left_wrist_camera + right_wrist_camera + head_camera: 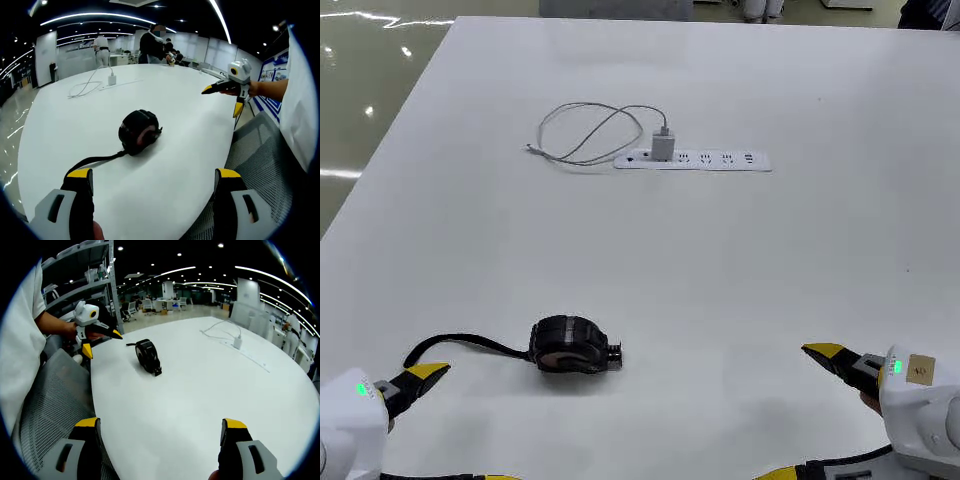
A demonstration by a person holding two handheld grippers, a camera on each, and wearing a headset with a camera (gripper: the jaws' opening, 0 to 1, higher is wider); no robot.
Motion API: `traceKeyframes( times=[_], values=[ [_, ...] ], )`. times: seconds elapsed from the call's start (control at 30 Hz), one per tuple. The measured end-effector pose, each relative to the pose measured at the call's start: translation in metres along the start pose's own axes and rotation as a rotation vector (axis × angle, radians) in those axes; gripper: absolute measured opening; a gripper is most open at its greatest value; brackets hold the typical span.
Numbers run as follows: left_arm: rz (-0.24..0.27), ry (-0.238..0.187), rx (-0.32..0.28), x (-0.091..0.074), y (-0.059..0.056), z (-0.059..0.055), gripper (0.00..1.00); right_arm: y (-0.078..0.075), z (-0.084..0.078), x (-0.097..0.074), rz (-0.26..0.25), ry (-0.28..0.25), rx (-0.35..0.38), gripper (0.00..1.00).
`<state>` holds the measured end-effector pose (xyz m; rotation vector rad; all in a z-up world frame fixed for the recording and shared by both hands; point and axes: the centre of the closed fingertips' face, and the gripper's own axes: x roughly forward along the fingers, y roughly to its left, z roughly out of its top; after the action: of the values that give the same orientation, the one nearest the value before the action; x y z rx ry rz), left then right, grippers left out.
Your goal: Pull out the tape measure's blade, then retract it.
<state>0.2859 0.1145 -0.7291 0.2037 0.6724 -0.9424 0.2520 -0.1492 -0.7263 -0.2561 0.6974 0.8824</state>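
While the tape measure [570,346] lies on the white table [720,260], both grippers are held open, clear of it.
Head view: it sits between the left gripper [463,425] and right gripper [793,411], its strap [460,343] trailing left; a power strip [710,160], charger [663,146] and cable [582,135] lie far back. Left gripper view: jaws spread wide, the tape measure just ahead, people [152,44] beyond the table. Right gripper view: jaws spread wide, the tape measure farther off, shelving [82,275] behind.
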Motion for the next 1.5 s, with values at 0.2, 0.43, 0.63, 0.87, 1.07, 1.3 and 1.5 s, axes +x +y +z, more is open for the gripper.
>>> traceKeyframes(
  times=[0.2, 0.43, 0.63, 0.87, 1.07, 1.3, 1.5],
  values=[
    [-0.013, 0.007, 0.009, 0.003, -0.001, 0.001, 0.99, -0.001, 0.0, 0.001, 0.002, 0.001, -0.004, 0.99],
    [-0.029, 0.014, 0.029, 0.008, 0.002, 0.005, 0.99, -0.004, 0.002, 0.007, 0.019, 0.012, -0.023, 0.99],
    [-0.041, 0.024, 0.053, 0.012, 0.006, 0.008, 0.99, -0.006, 0.005, 0.012, 0.03, 0.014, -0.038, 0.99],
    [-0.048, 0.035, 0.074, 0.018, 0.014, 0.008, 0.99, -0.009, 0.009, 0.017, 0.046, 0.021, -0.053, 0.99],
    [-0.058, 0.041, 0.096, 0.023, 0.021, 0.013, 0.99, -0.013, 0.011, 0.022, 0.055, 0.025, -0.065, 0.99],
    [-0.086, 0.062, 0.141, 0.033, 0.023, 0.017, 0.99, -0.016, 0.009, 0.029, 0.075, 0.038, -0.075, 0.99],
    [-0.103, 0.067, 0.171, 0.04, 0.025, 0.023, 0.99, -0.018, 0.009, 0.033, 0.085, 0.05, -0.091, 0.98]
  ],
)
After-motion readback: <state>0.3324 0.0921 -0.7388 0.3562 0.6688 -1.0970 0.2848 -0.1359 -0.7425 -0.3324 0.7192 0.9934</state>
